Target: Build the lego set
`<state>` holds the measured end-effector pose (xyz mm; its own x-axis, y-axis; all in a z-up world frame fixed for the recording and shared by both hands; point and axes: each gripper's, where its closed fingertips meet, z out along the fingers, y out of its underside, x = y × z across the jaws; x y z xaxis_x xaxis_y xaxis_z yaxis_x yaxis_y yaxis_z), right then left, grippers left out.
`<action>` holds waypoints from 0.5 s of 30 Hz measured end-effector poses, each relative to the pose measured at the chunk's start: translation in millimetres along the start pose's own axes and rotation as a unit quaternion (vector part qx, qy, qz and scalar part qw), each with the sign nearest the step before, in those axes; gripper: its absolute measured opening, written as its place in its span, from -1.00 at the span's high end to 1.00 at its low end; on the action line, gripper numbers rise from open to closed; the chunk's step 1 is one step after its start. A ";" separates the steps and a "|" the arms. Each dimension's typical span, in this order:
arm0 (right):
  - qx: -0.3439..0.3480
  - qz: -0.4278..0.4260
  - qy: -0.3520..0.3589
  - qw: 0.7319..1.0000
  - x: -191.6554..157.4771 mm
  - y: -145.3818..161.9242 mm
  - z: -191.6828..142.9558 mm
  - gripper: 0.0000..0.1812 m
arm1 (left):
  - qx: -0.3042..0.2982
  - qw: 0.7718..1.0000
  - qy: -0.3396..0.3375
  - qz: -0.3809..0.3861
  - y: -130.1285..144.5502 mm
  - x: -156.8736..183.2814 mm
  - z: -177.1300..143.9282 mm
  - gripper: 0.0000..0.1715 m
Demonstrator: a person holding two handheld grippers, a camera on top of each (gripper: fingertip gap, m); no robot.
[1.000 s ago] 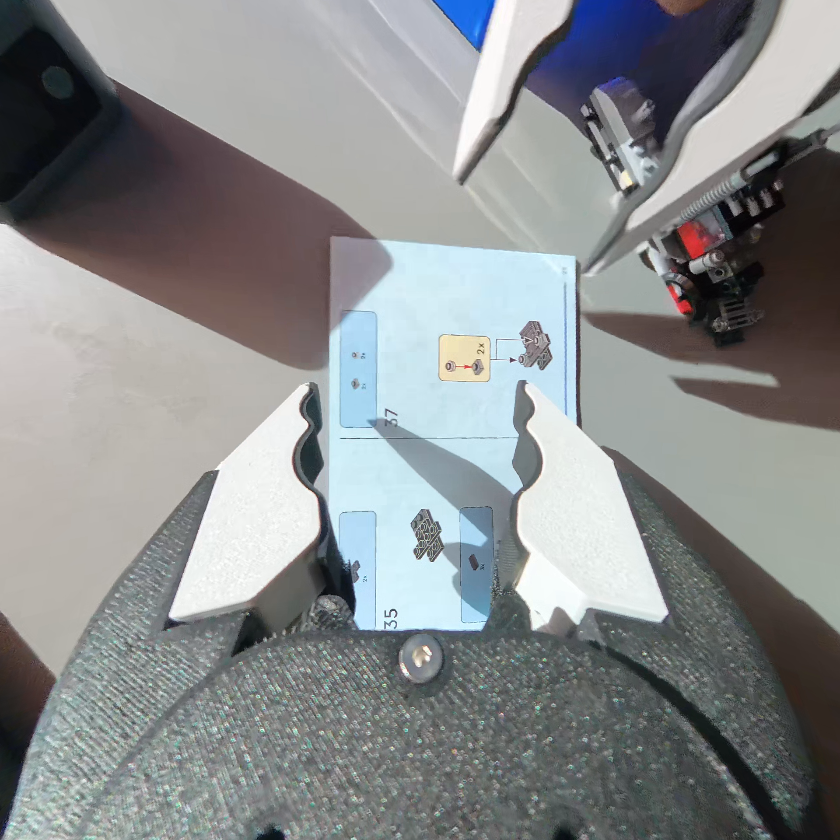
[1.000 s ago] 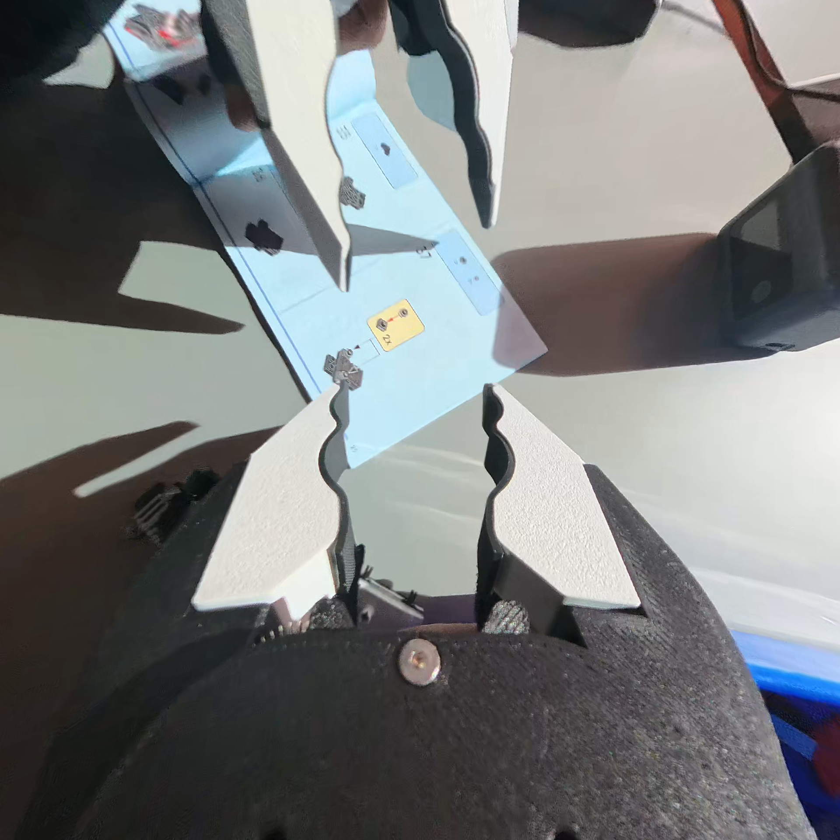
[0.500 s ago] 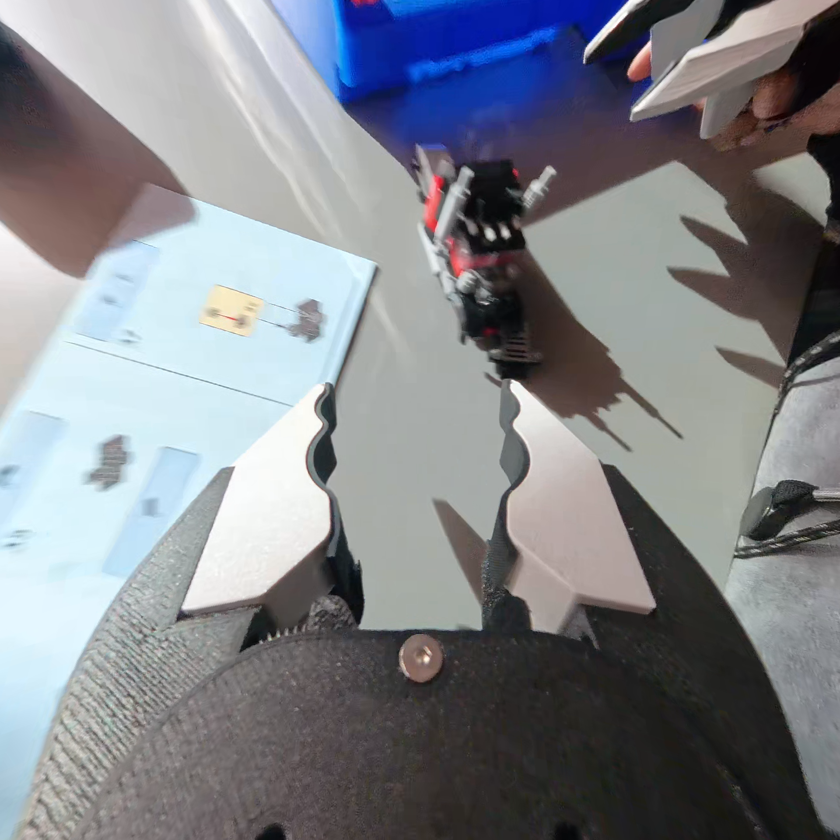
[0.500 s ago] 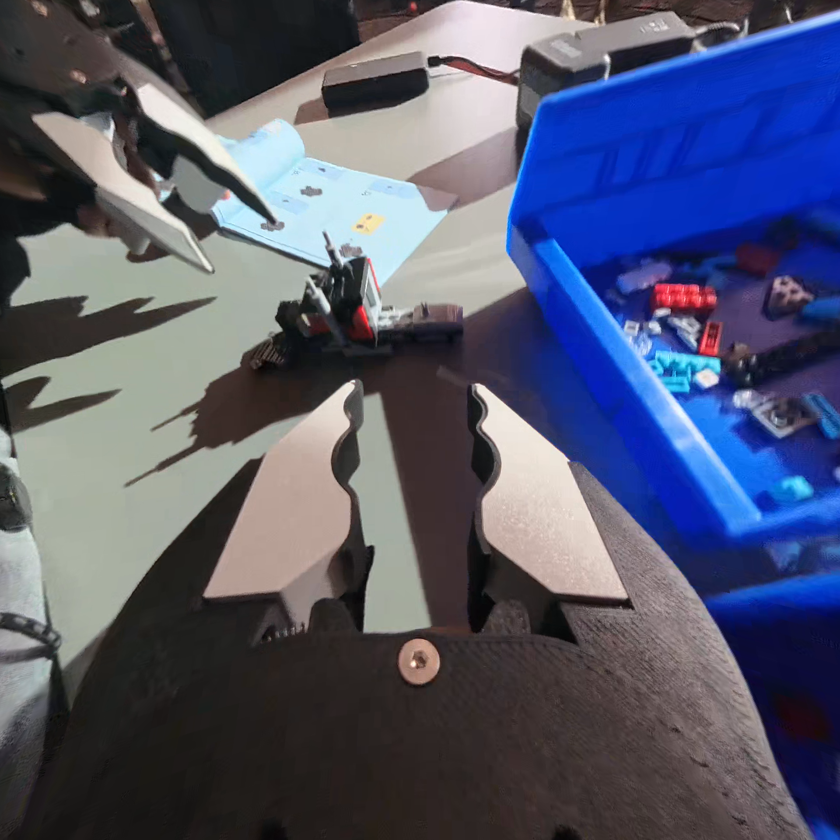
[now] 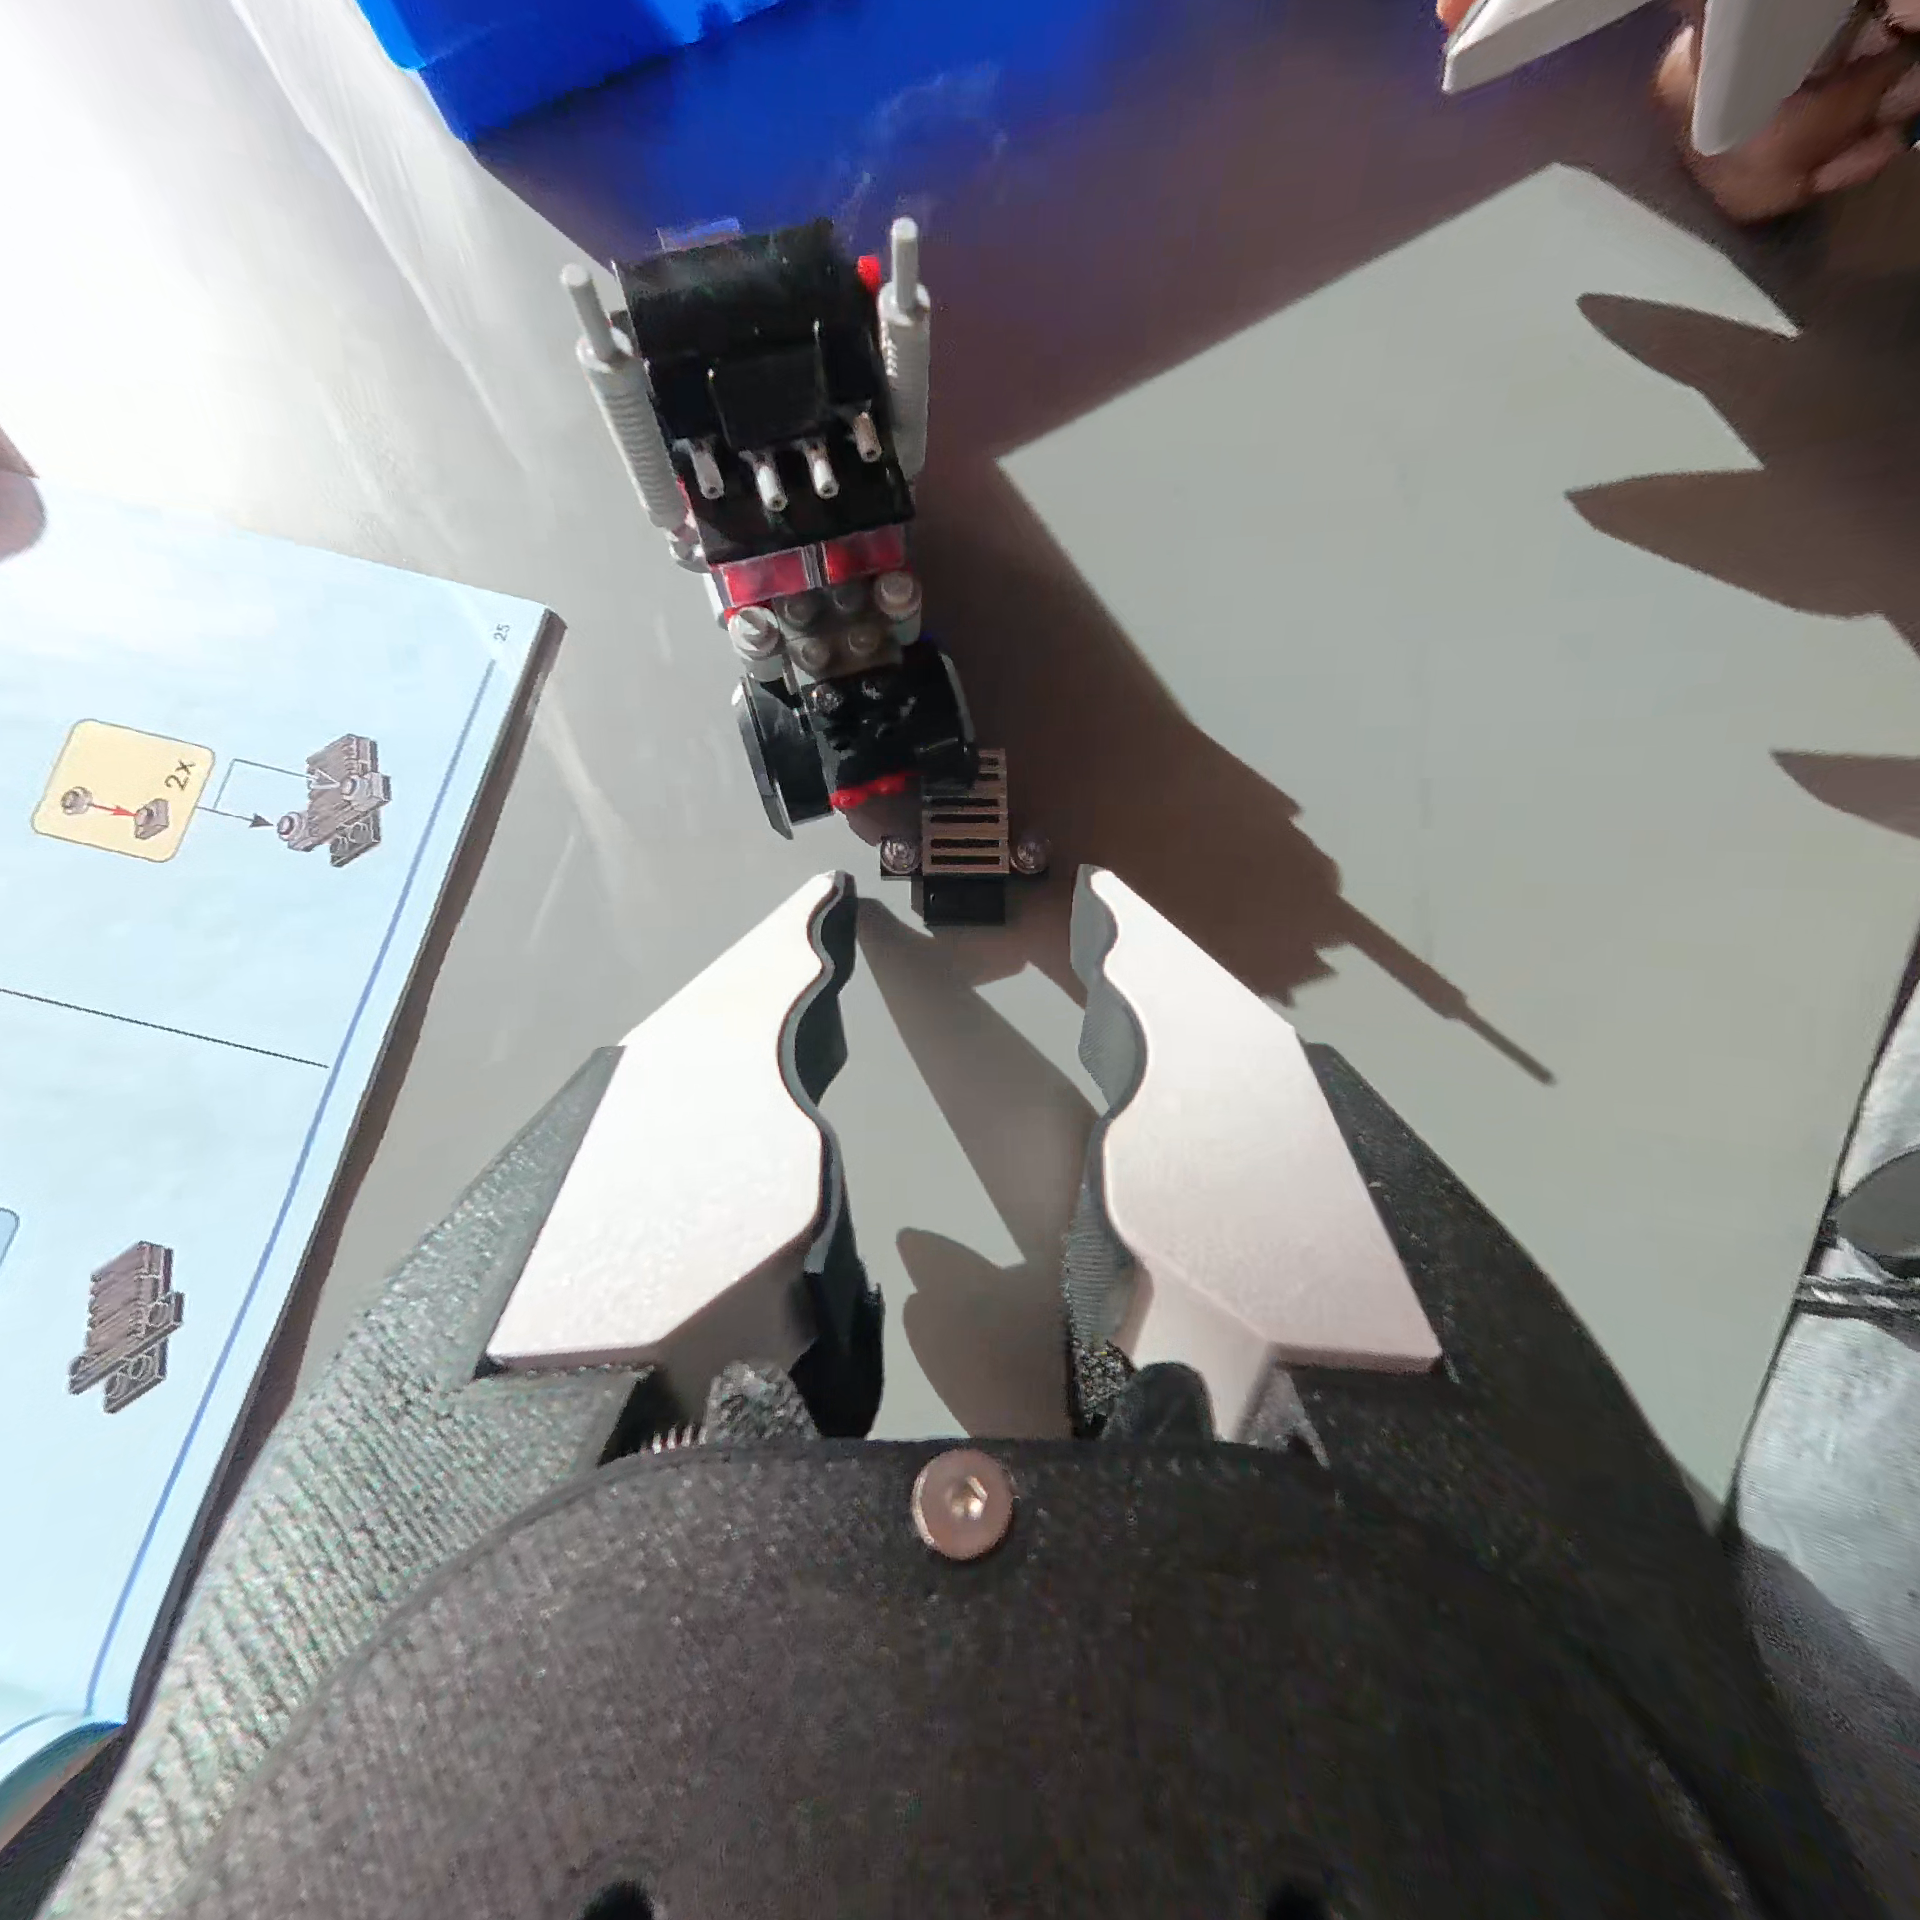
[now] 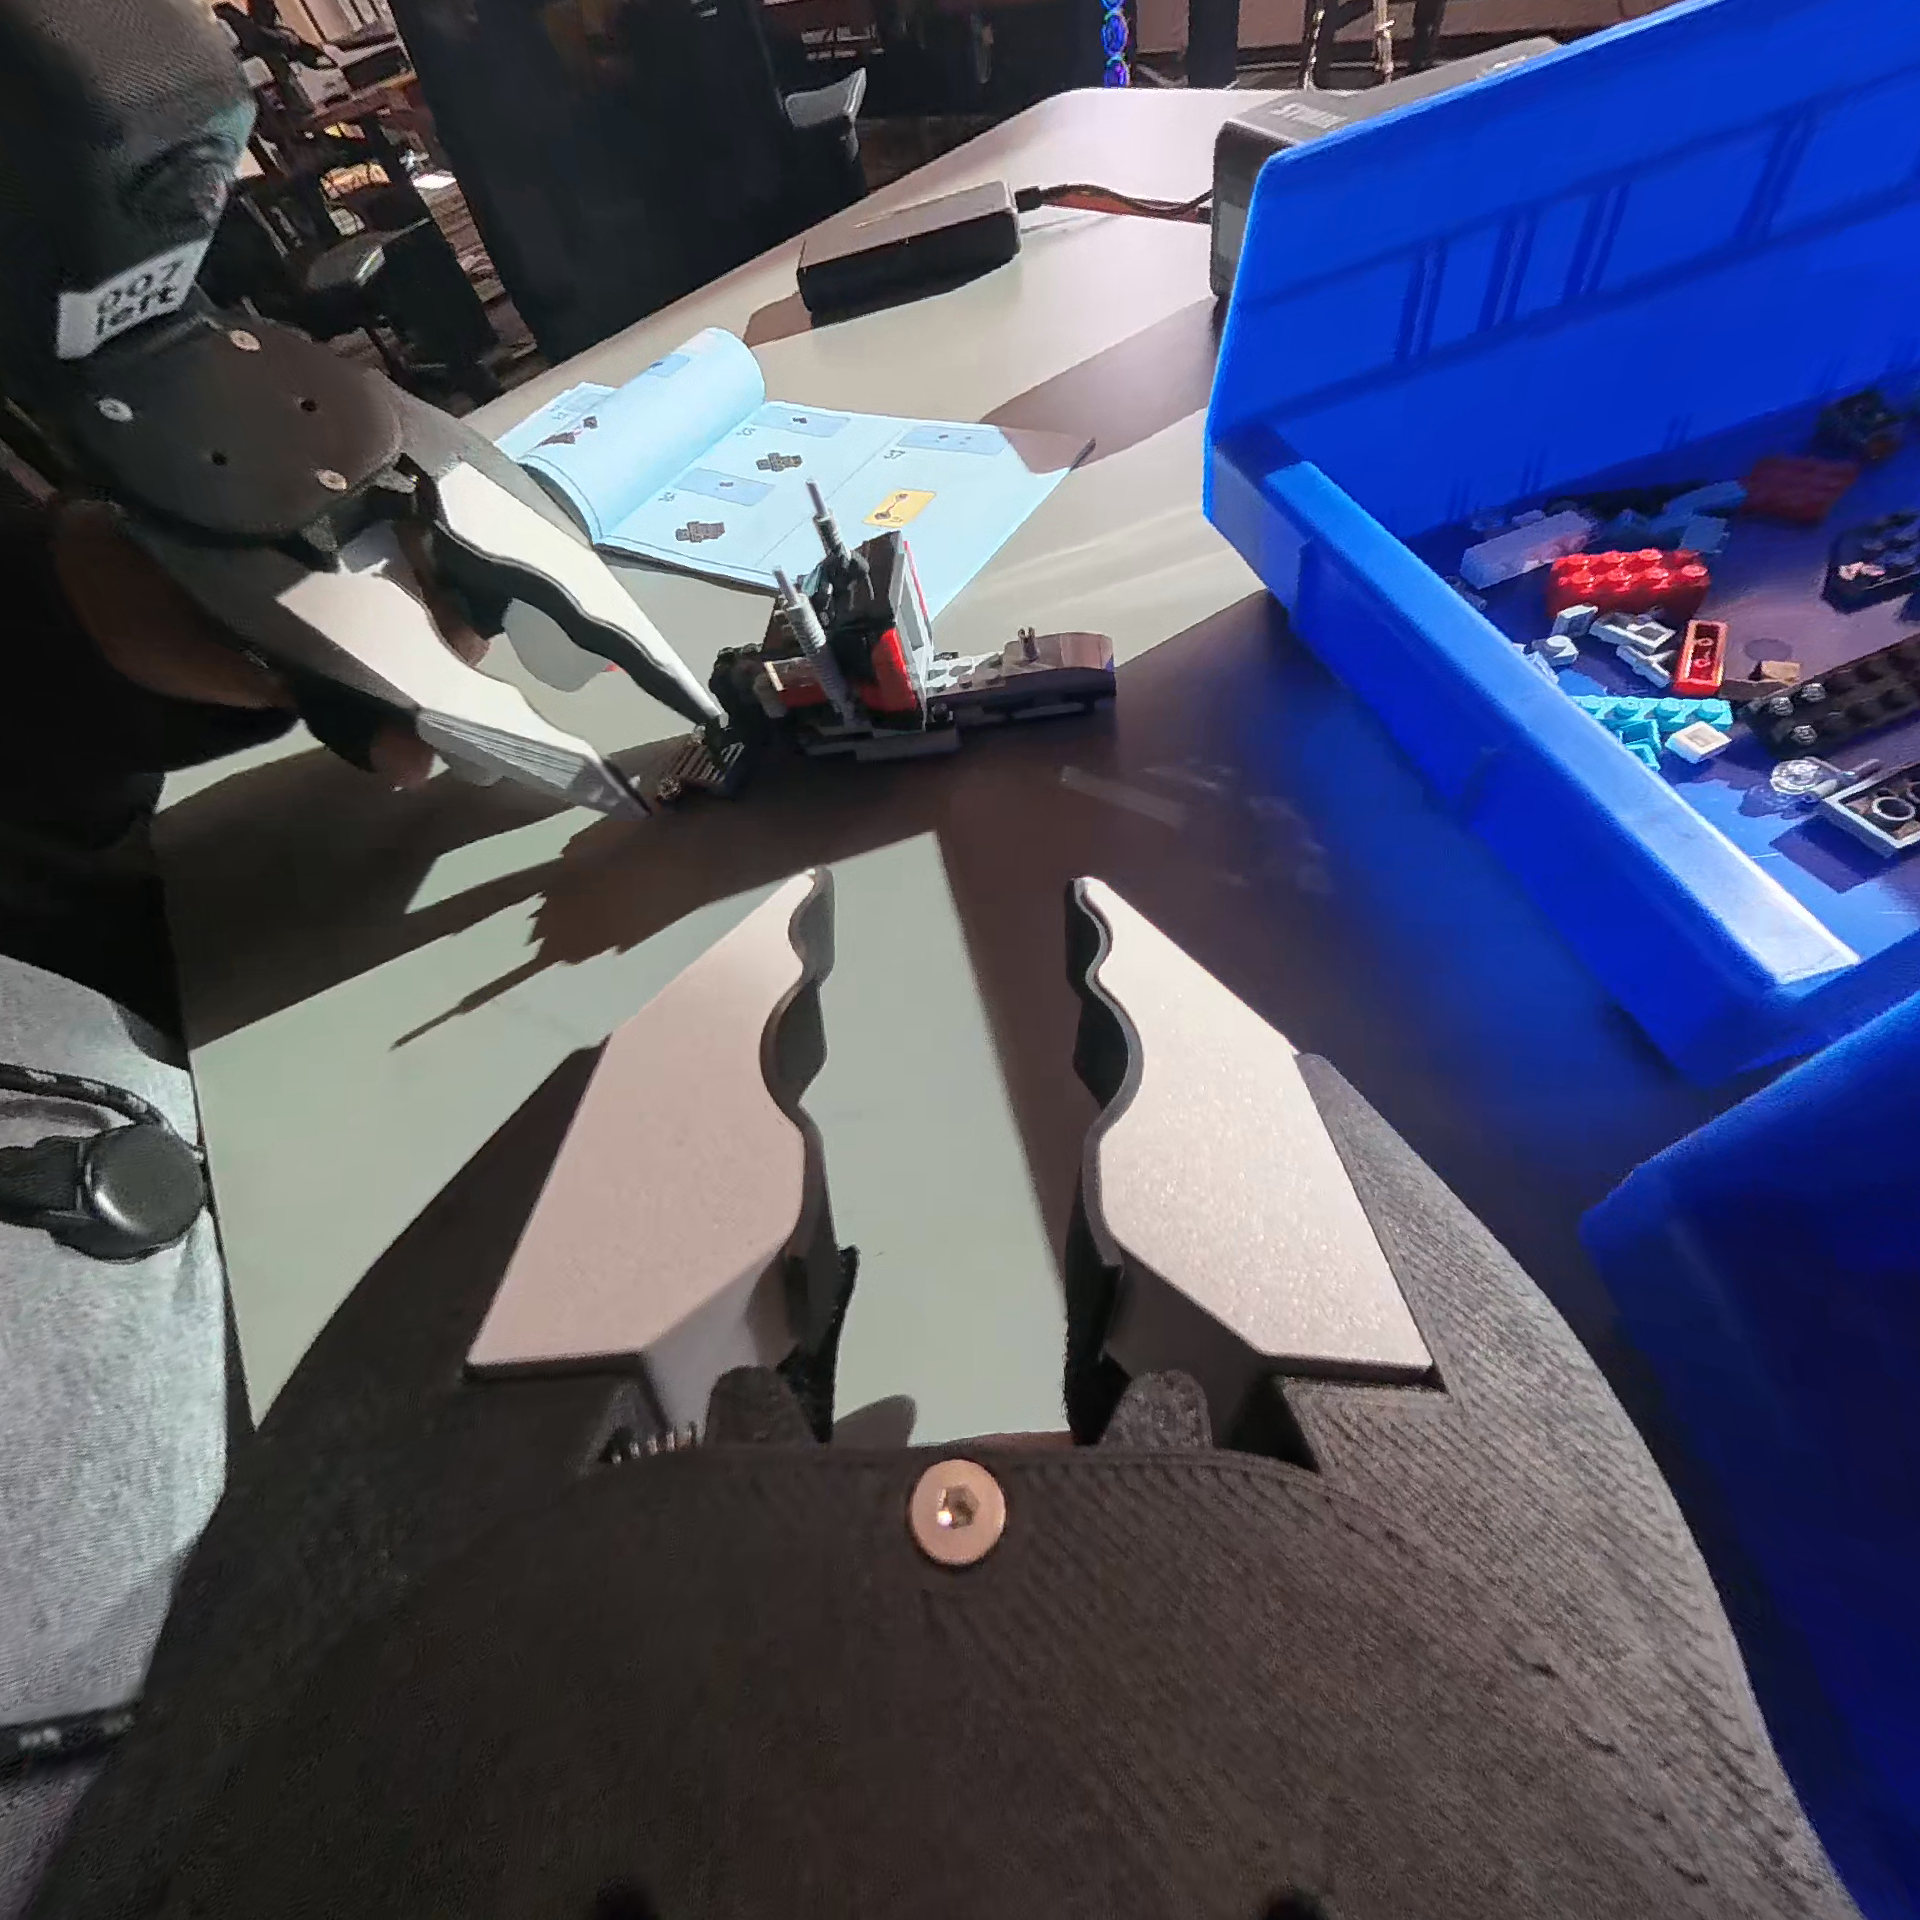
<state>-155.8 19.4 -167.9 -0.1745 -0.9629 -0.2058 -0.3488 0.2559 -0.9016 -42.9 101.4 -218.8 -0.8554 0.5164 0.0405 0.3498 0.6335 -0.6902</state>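
The left claw [image 5: 961, 894] is spread and empty, its tips just short of the grille end of the toy truck [image 5: 800, 540] on the grey table [image 5: 1403, 644]. The right claw [image 6: 948, 899] is also spread, empty. Beyond lie the instruction booklet [image 6: 790, 468] and blue bin [image 6: 1507, 665].

Your left tongs [image 5: 961, 904] stand open just above the grey desk [image 5: 1403, 644], tips flanking the grille end of the black-and-red lego truck [image 5: 810, 540]. The light-blue instruction booklet [image 5: 208, 935] lies open to your left, a blue bin [image 5: 582, 52] beyond the truck.
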 end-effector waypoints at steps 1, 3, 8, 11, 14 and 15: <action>-0.003 -0.003 0.001 1.000 -0.7 0.9 0.7 0.49 | 0.000 1.000 -0.007 0.006 -0.4 -0.6 1.0 0.53; -0.012 -0.010 0.005 1.000 -2.2 3.0 3.1 0.49 | 0.000 1.000 -0.020 0.020 -0.6 -2.6 1.9 0.60; -0.025 -0.034 -0.013 0.999 -19.5 3.7 17.2 0.49 | 0.008 1.000 0.007 0.006 -4.9 2.3 -0.4 0.70; -0.043 -0.070 -0.036 0.996 -37.0 5.2 32.6 0.49 | 0.029 0.999 0.038 -0.024 -13.3 6.9 -2.9 0.70; -0.068 -0.125 -0.050 0.989 -50.0 9.2 49.0 0.49 | 0.050 0.994 0.071 -0.070 -20.0 8.9 -5.3 0.71; -0.076 -0.142 -0.054 0.985 -53.3 10.5 53.9 0.49 | 0.058 0.991 0.083 -0.087 -21.7 9.3 -6.1 0.71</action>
<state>-100.6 68.8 -186.9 0.0468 -0.9989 -0.0008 -0.5046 -0.0230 -0.8630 -56.1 95.9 -199.0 -0.8213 0.4987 0.2770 0.1487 0.6560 -0.7399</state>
